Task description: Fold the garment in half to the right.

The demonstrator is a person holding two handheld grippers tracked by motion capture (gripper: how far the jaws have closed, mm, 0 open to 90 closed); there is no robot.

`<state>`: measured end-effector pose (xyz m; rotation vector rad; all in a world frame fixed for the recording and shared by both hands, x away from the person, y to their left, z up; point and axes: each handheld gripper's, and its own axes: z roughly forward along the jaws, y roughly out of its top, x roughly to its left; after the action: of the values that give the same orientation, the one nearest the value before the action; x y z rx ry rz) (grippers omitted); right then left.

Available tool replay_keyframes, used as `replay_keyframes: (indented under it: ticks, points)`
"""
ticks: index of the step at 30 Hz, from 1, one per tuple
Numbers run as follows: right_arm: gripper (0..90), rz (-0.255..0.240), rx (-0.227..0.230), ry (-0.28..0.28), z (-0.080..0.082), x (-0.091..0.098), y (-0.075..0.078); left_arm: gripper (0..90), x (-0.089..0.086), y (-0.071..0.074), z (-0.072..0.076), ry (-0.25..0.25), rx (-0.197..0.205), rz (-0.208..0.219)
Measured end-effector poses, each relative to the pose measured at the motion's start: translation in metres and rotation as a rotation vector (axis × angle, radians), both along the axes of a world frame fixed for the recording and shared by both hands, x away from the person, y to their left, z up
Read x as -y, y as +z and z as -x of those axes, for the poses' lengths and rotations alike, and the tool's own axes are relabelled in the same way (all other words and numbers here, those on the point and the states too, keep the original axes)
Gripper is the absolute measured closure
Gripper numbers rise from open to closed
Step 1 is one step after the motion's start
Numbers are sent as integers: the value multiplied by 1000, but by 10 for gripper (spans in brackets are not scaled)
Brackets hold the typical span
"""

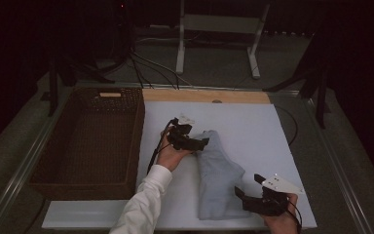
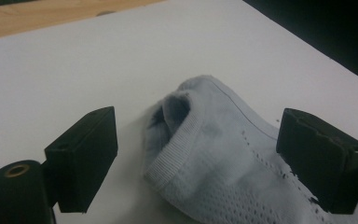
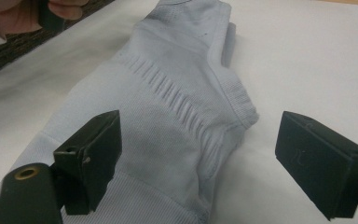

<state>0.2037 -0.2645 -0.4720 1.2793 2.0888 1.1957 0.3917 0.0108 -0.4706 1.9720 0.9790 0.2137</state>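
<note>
High view shows the socks (image 1: 217, 170) stacked on the tabletop (image 1: 253, 126), both tools, left (image 1: 195, 142) and right (image 1: 247, 192), wide open and empty, the basket (image 1: 90, 141) waiting.

The surface (image 1: 253, 122) under me was a white board, bare over most of its far and right parts. Beyond its far edge ran a strip of pale wood (image 1: 204, 95), with a small dark round mark near the middle of that strip. A light blue sock (image 1: 216, 170) lay flat on the white, stretched from near the board's middle toward the near edge, its ribbed cuff open at the far end. A second ribbed cuff showed partway along it, though I could not tell whether that was another sock lying on the first. To the left, just beside the board's left edge, stood a dark woven basket (image 1: 58, 146).
</note>
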Motion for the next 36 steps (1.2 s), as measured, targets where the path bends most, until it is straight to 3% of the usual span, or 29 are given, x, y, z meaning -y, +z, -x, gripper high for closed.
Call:
replay_keyframes:
  ticks: [9,15,23,32,36]
  points:
    - [146,9,-2,3,2,-1,-1,111,-9,-13,3,19,-19,-2]
    - [230,47,-37,0,3,-4,-2,126,-12,-15,4,20,-28,-4]
    - [577,145,-123,-3,0,-12,-13,162,-18,-20,3,21,-57,13]
    - [834,209,-193,21,-2,-17,-22,178,-15,-26,0,16,-79,11]
    - [865,227,-208,26,-2,-18,-22,183,-11,-32,-2,17,-90,2]
